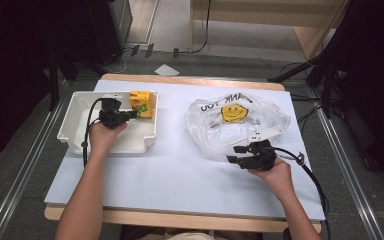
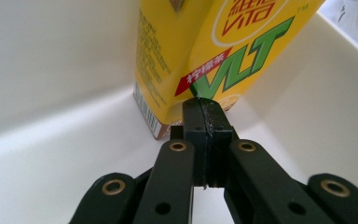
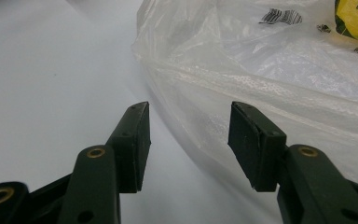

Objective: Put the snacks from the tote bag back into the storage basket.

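Observation:
A yellow drink carton (image 1: 142,103) with green lettering stands upright in the back right corner of a white tray (image 1: 130,139). My left gripper (image 1: 135,114) reaches into the tray and is shut, with nothing between its jaws. In the left gripper view its tips (image 2: 201,105) sit at the carton's (image 2: 214,42) lower front, touching or almost touching it. A clear plastic bag (image 1: 230,132) with a yellow smiley print lies crumpled at the centre right. My right gripper (image 1: 235,154) stands open at the bag's near edge. In the right gripper view its jaws (image 3: 189,112) frame the bag's edge (image 3: 270,60).
The tray's white walls (image 2: 51,56) close in around the left gripper. A white sheet (image 1: 180,170) covers the wooden table. Cables trail from both grippers. Dark stands and a metal rail flank the table on each side.

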